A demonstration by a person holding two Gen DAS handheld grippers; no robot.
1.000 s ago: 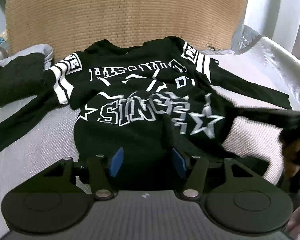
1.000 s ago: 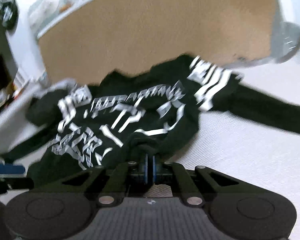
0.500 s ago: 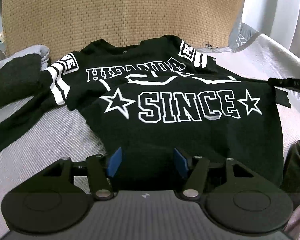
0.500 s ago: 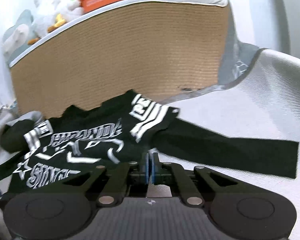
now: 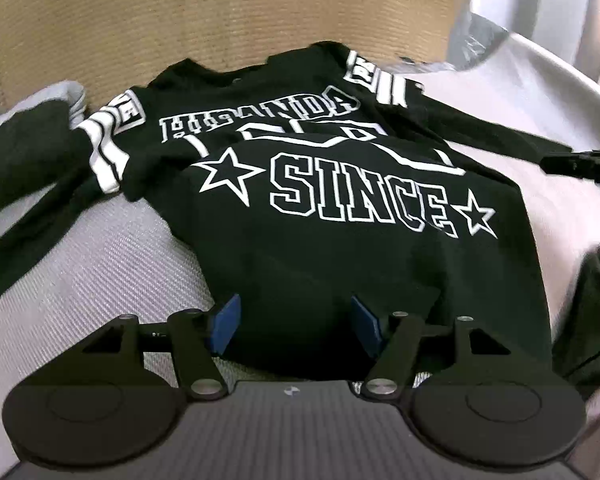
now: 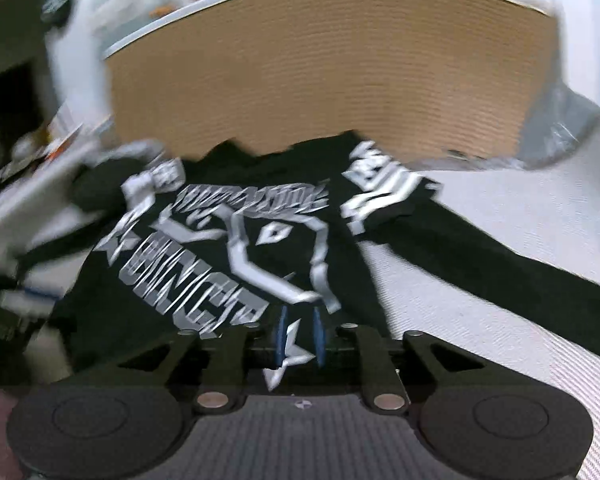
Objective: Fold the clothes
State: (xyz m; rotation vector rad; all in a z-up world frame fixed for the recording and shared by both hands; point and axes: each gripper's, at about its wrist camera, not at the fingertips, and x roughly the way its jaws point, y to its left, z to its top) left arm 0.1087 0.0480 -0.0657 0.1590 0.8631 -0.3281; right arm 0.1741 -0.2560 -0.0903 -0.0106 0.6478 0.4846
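Note:
A black long-sleeve shirt (image 5: 340, 248) with white "SINCE" lettering and stars lies on the grey bed, its lower half folded up over the chest print. My left gripper (image 5: 296, 326) is open, its blue pads on either side of the shirt's near folded edge. My right gripper (image 6: 299, 336) is partly open over the shirt's right part (image 6: 260, 264), nothing between its pads; this view is motion-blurred. The right sleeve (image 6: 480, 256) lies stretched out to the right. The left sleeve (image 5: 40, 216) trails off to the left.
A tan woven headboard (image 5: 220, 16) stands right behind the shirt. A grey and black garment (image 5: 28, 140) lies bunched at the back left. The grey bed cover (image 5: 100, 264) spreads around the shirt. The right gripper's tip (image 5: 580, 164) shows at the right edge.
The right gripper has let go of the shirt hem, opened and swung back over the shirt. The shirt's lower half now lies flat. The left gripper has stayed open.

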